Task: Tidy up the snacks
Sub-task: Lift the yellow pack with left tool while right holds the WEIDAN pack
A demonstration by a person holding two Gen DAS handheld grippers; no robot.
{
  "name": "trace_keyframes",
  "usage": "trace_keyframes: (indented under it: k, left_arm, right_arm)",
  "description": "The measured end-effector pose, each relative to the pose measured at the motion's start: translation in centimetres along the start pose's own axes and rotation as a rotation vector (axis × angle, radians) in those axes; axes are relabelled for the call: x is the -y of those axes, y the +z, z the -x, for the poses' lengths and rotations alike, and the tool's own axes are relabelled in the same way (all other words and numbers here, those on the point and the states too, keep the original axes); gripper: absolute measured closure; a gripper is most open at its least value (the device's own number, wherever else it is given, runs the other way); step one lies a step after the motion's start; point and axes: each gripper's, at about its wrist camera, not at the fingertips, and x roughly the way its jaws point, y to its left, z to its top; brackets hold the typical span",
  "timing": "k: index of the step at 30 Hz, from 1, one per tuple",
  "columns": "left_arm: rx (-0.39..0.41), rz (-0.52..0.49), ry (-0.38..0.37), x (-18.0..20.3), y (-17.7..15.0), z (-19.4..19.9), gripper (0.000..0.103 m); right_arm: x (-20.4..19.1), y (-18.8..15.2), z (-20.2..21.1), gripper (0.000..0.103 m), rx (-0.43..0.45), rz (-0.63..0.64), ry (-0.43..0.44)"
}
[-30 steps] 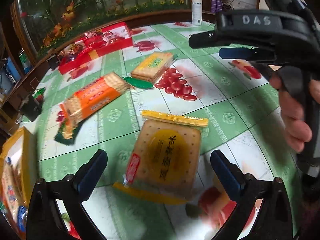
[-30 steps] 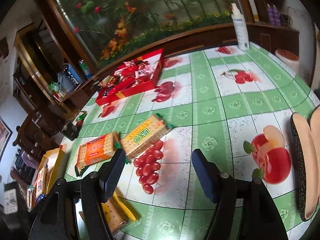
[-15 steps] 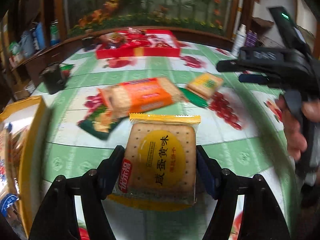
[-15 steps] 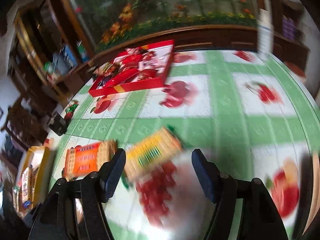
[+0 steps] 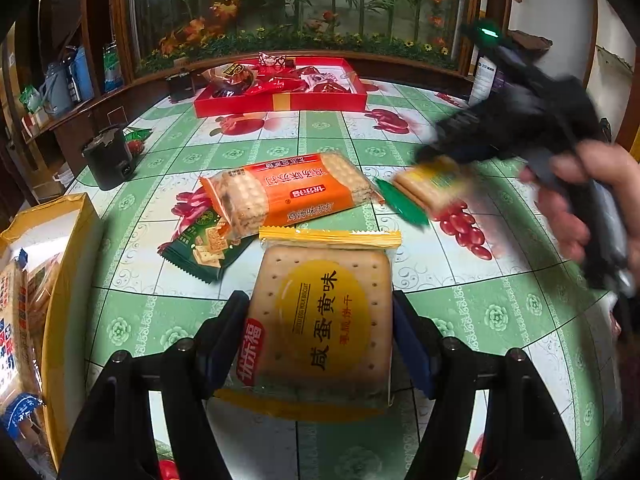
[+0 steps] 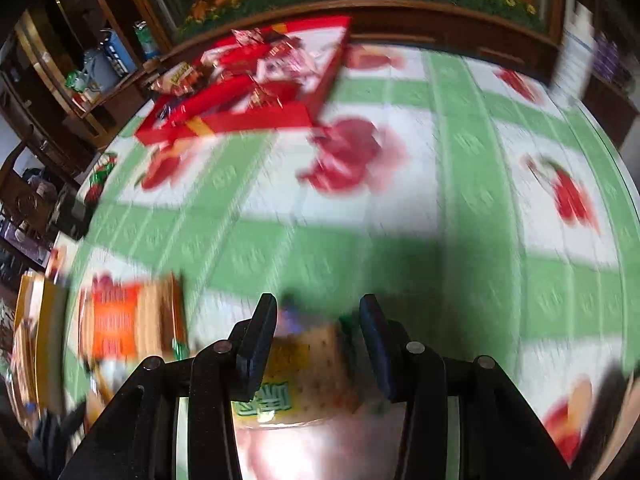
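We find the left gripper (image 5: 318,320) clamped on a square cracker pack (image 5: 320,320): both dark pads press its glossy film sides, and the pack sits flat between them, its yellow crimped seam pointing away from us. Through the clear wrapper a pale, dotted biscuit shows under a round yellow label with Chinese characters.

In the right wrist view we see the right gripper (image 6: 318,340) with its blue-faced fingers (image 6: 374,344) set on either side of a smaller yellow-and-green cracker pack (image 6: 304,372). The picture is smeared, so we cannot tell whether the jaws touch it or only bracket it. From the left wrist view the same pack (image 5: 434,182) lies on the cloth beneath the blurred gripper (image 5: 448,152), with a green foil end sticking out toward us, and the person's hand (image 5: 576,200) wraps the handle.

Just beyond the held pack lies a long orange cracker sleeve (image 5: 292,192), shiny, with stacked biscuits visible at its clear end. It overlaps a dark green snack packet (image 5: 200,242).

All rest on a green-and-white checked tablecloth (image 5: 500,312) printed with red fruit. At the left edge stands an open yellow carton (image 5: 60,280) with packets inside. Far back sits a shallow red gift box (image 5: 280,96) heaped with crinkled red wrappers, and a small black container (image 5: 108,158) stands near the table's left edge.
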Motion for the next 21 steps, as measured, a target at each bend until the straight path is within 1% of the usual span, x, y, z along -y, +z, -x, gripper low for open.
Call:
trace_keyframes:
  k: [2,5,6,7,8,10,11,12,13,14,15,17,18,19,20,21]
  left_arm:
    - [-0.002,0.004,0.001,-0.1,0.0,0.0,0.033]
    - [0.002,0.016,0.002,-0.4,0.0,0.2,0.033]
    - [0.004,0.019,0.002,-0.5,0.0,0.3,0.033]
    - [0.006,0.024,0.003,-0.6,0.0,0.3,0.033]
    - [0.007,0.031,0.004,-0.7,0.1,0.4,0.033]
    - [0.009,0.043,0.002,-1.0,0.1,0.5,0.033]
    - [0.010,0.046,0.002,-1.0,0.1,0.5,0.033]
    - [0.011,0.045,0.003,-1.1,0.1,0.5,0.033]
    - [0.012,0.043,0.006,-1.1,0.1,0.5,0.033]
    - [0.012,0.042,0.010,-1.2,0.1,0.5,0.033]
    - [0.013,0.044,0.011,-1.3,0.1,0.6,0.033]
    - [0.016,0.053,0.014,-1.6,0.1,0.7,0.033]
    - [0.016,0.056,0.016,-1.7,0.2,0.7,0.033]
    - [0.017,0.059,0.018,-1.8,0.2,0.7,0.033]
    - [0.017,0.061,0.018,-1.8,0.2,0.6,0.033]
    - [0.016,0.060,0.017,-1.8,0.2,0.6,0.033]
  right_arm:
    - [0.2,-2.5,1.5,0.056,-0.025,-0.011,0.045]
    - [0.1,-6.8,3.7,0.056,-0.070,-0.048,0.056]
    - [0.0,-7.8,4.2,0.056,-0.084,-0.056,0.074]
    - [-0.6,-9.5,5.3,0.056,-0.090,-0.035,0.115]
    - [-1.1,-10.4,6.3,0.056,-0.072,-0.007,0.133]
    - [-2.2,-11.7,8.5,0.055,-0.007,0.092,0.134]
    - [-2.7,-11.9,9.2,0.053,0.026,0.149,0.146]
    - [-3.2,-12.1,9.9,0.042,0.055,0.217,0.173]
    - [-4.0,-12.6,10.5,0.030,0.079,0.312,0.209]
    - [-4.6,-13.0,10.7,0.027,0.084,0.362,0.216]
    - [-5.6,-13.7,11.0,0.024,0.076,0.446,0.241]
    - [-7.3,-14.9,10.9,0.023,0.022,0.570,0.316]
    - [-7.9,-15.4,10.7,0.023,0.000,0.612,0.331]
    - [-8.5,-15.8,10.3,0.023,-0.030,0.669,0.330]
    - [-9.1,-16.4,9.9,0.024,-0.060,0.733,0.301]
    - [-9.6,-16.7,9.6,0.024,-0.066,0.786,0.237]
